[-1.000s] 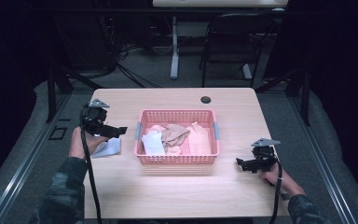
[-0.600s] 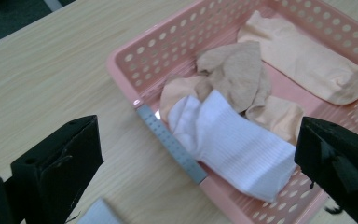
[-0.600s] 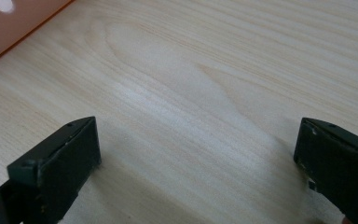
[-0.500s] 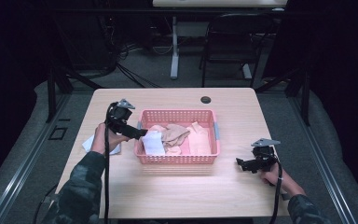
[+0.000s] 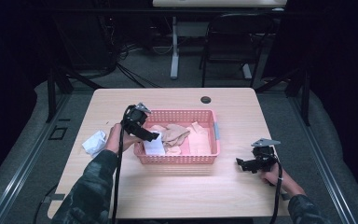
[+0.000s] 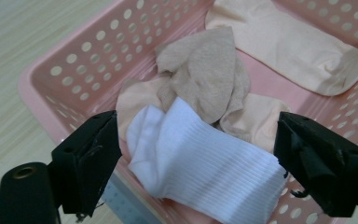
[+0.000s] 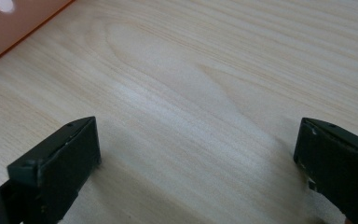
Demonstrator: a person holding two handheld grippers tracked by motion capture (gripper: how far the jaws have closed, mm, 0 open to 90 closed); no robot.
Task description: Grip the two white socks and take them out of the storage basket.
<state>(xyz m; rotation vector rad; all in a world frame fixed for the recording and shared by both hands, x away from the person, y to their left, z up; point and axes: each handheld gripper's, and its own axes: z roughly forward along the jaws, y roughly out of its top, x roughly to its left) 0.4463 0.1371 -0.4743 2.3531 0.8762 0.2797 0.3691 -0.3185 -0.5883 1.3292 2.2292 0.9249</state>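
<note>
A pink perforated basket [image 5: 213,131] sits mid-table and holds several socks. A white ribbed sock [image 6: 205,163] lies at its near left corner, a crumpled tan sock [image 6: 205,70] beside it, and a flat peach sock [image 6: 289,44] farther in. My left gripper [image 5: 153,135] hovers open over the basket's left end, its jaws spread wide on either side of the white sock [image 5: 154,145] without touching it. Low over bare wood right of the basket, my right gripper [image 5: 240,163] is open and holds nothing.
A crumpled white sock [image 5: 94,142] lies on the table left of the basket. A small black round cap [image 5: 206,99] sits near the table's far edge. The basket's orange-pink edge [image 7: 9,28] shows at the right gripper view's upper left. A chair and cables stand beyond the table.
My left gripper has moved right from the table's left edge, leaving the white sock there, and now stands over the basket's left end. The right gripper has stayed put.
</note>
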